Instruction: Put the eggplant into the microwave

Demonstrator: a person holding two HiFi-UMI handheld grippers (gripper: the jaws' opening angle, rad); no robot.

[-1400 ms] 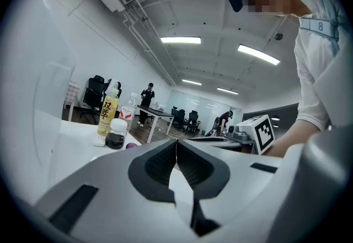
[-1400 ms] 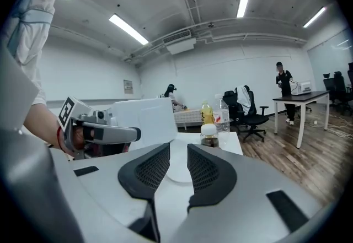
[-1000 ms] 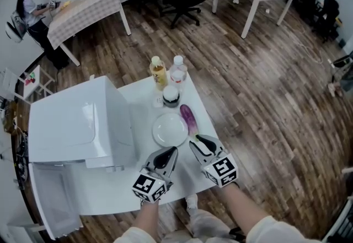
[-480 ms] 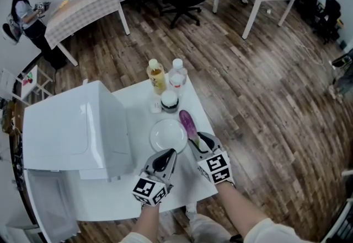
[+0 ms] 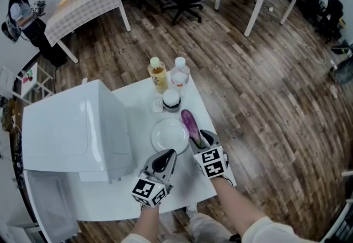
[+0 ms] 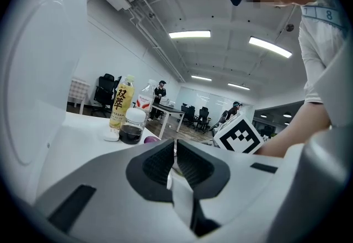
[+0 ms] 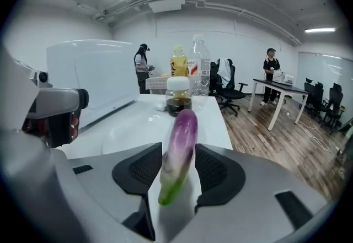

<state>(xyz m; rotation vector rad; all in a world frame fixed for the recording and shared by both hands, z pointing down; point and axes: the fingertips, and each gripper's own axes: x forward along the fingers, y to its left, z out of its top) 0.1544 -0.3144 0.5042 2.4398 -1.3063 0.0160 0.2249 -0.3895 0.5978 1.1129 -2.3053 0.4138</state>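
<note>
A purple eggplant with a green stem end lies on the white table, just right of a white plate. My right gripper is over its near end. In the right gripper view the eggplant runs lengthwise between the two pads, and the jaws of the right gripper are opening, not pressing on it. The white microwave stands at the table's left. My left gripper hovers near the plate's front with its pads together and nothing in them, as the left gripper shows in its own view.
Behind the plate stand a jar of dark liquid, a yellow tea bottle and a water bottle. The table's right edge runs close beside the eggplant. A white panel juts from the microwave's near left corner. Chairs and desks stand farther off.
My right gripper has moved forward and down, so its jaws now straddle the eggplant's near end. The left gripper has barely shifted.
</note>
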